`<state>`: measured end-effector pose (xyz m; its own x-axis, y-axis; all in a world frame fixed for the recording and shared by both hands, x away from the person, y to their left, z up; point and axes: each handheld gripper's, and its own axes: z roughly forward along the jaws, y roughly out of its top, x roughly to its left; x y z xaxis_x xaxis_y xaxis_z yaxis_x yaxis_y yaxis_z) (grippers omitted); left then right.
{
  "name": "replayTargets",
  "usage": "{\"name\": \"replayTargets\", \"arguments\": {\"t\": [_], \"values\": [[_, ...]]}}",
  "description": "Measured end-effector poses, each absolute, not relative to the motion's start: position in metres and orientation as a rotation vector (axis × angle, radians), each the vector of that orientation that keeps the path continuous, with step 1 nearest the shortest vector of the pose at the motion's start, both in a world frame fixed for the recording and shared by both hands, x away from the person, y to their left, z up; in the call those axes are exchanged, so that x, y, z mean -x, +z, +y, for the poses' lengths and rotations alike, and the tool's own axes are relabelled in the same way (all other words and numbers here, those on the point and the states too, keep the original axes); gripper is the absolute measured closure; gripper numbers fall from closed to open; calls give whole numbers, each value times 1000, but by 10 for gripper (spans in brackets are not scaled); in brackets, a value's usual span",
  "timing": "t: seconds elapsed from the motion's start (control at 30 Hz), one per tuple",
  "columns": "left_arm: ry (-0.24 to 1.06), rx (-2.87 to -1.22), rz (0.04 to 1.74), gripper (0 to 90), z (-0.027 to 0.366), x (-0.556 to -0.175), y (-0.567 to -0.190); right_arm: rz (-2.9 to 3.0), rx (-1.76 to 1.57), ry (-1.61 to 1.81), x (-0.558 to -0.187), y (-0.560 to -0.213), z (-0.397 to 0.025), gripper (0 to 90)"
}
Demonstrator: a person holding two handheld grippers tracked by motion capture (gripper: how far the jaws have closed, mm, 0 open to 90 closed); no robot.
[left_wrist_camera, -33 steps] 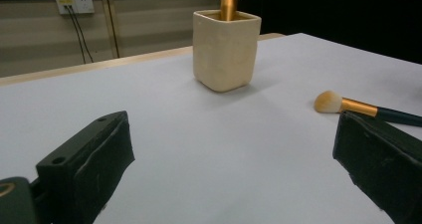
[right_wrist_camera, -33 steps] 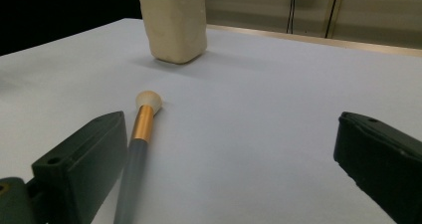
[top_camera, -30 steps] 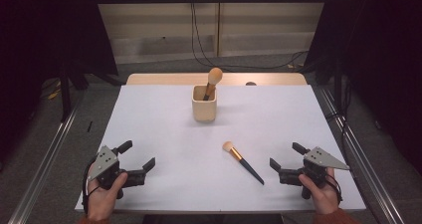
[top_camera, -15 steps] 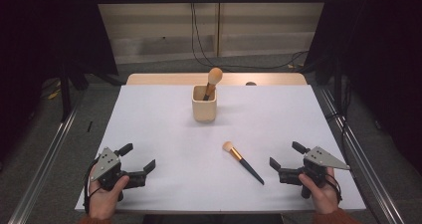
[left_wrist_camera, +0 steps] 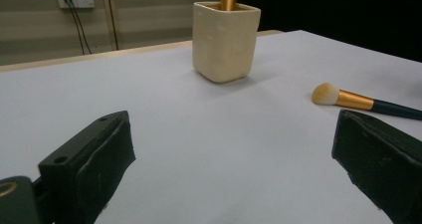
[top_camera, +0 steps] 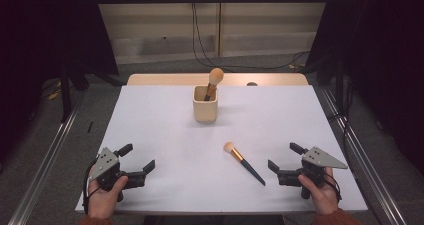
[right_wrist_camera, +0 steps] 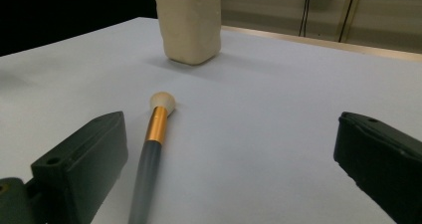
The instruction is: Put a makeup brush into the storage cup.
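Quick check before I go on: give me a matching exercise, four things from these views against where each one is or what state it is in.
1. loose brush
2. cream holder
3. left gripper
4. brush in holder

a. open, at the near left edge
b. flat on the table by the right gripper
c. upright, far centre
d. head up, leaning

Pairs: 1-b, 2-c, 3-a, 4-d
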<state>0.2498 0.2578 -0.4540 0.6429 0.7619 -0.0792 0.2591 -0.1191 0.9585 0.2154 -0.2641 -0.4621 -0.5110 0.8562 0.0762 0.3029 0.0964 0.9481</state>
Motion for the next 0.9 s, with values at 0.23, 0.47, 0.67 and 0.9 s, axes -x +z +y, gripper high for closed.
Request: {"name": "replayTargets", "arguments": {"t": [0.23,0.47,0.67,0.9], "values": [[530,-1690,821,32,257,-249,-454,1902,-1087,1431,-229,-455,-250,2],[525,-1690,823,32,255,-251,-454,1935,-1060,1442,-240,-448,-240,4],[515,-1696,813,31,251,-254,-454,1944,-1028,1441,-252,-444,-229,4],[502,-1677,839,29,253,-257,-455,1983,-1024,1438,-262,-441,-221,10]]}}
